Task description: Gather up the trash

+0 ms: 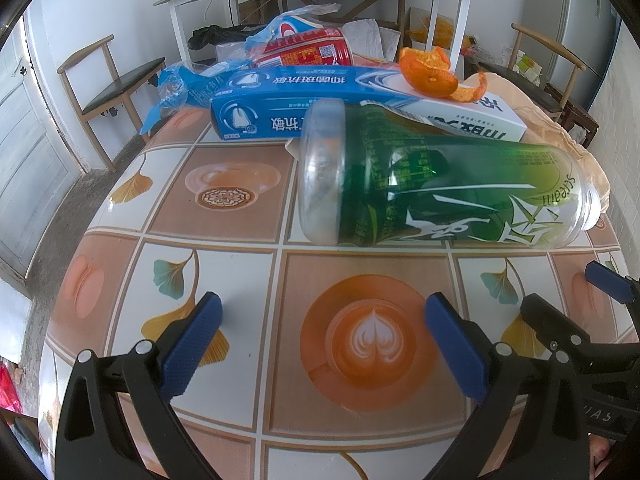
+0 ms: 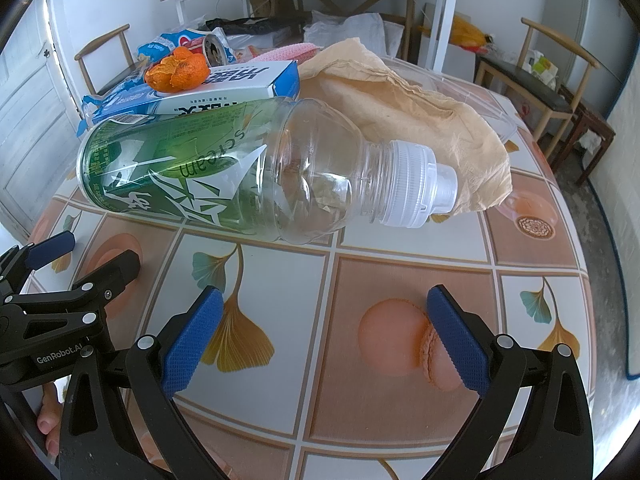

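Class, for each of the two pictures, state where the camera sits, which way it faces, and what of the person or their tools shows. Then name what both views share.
Left wrist view: sits behind the open left tongs, faces across the table at the bottle base; the right tongs show at right.
Right wrist view: sits behind the open right tongs, faces the bottle's cap; the left tongs and a person's fingers show at left.
Shared: bottle, toothpaste box, orange peel, brown paper.

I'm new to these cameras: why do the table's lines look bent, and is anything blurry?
Left wrist view: fisheye bends the tablecloth grid outward, corners black; the bottle base looks slightly smeared. Right wrist view: same curving, bottle sharp, soft daylight glints on its clear plastic.
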